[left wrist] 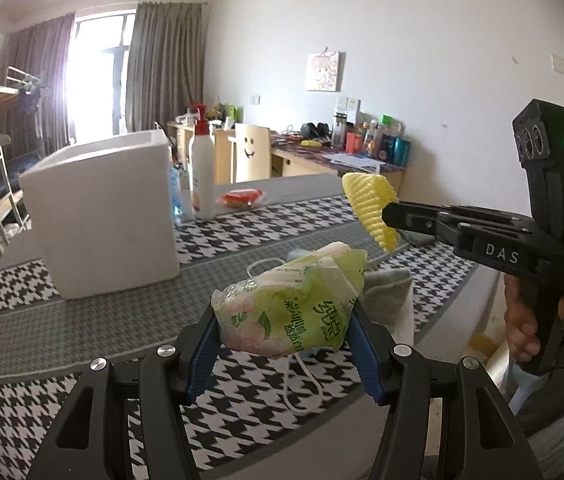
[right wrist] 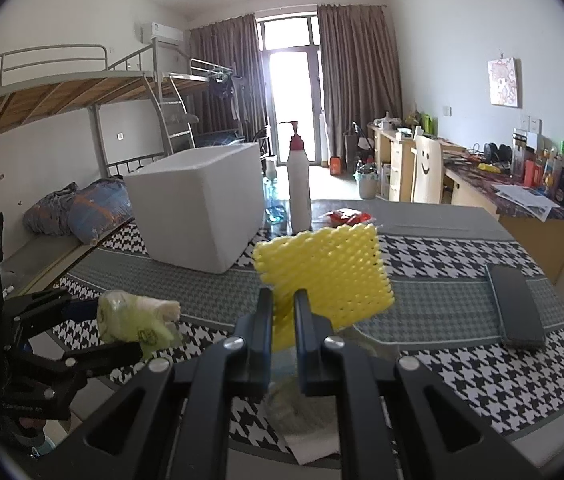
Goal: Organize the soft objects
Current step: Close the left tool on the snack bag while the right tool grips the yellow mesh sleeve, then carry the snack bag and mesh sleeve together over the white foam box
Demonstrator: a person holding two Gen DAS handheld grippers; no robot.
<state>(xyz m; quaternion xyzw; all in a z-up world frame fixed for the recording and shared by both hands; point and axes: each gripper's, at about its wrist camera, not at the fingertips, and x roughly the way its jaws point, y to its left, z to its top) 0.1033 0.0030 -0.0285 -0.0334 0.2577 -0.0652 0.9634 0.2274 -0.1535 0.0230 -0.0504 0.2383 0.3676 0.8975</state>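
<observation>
The green tissue pack [left wrist: 288, 308], a crumpled soft packet with printed flowers, sits squeezed between the blue pads of the left gripper [left wrist: 286, 344], whose jaws are clamped on its two sides, holding it in the air above the bench [left wrist: 81, 320]. In the right wrist view the same pack [right wrist: 133, 320] shows at the left, caught in the left gripper [right wrist: 121, 328]. The yellow foam net [right wrist: 322, 276], a ribbed mesh sleeve, stands up from the right gripper [right wrist: 284, 316]; its jaws are nearly closed and pinch the net's lower edge. From the left wrist view that net [left wrist: 374, 208] hangs off the tip of the right gripper [left wrist: 388, 214], which a hand [left wrist: 522, 328] grips by the handle.

Beneath the pack lie a grey folded cloth [left wrist: 390, 292] and a white cord [left wrist: 302, 380] on the houndstooth cover. Farther back stands a white foam box [left wrist: 101, 216], open at the top, with a white pump bottle [left wrist: 201, 168] just beside it and a red packet [left wrist: 239, 199] near the bottle. A dark phone [right wrist: 516, 306] lies flat on the bench to the right.
</observation>
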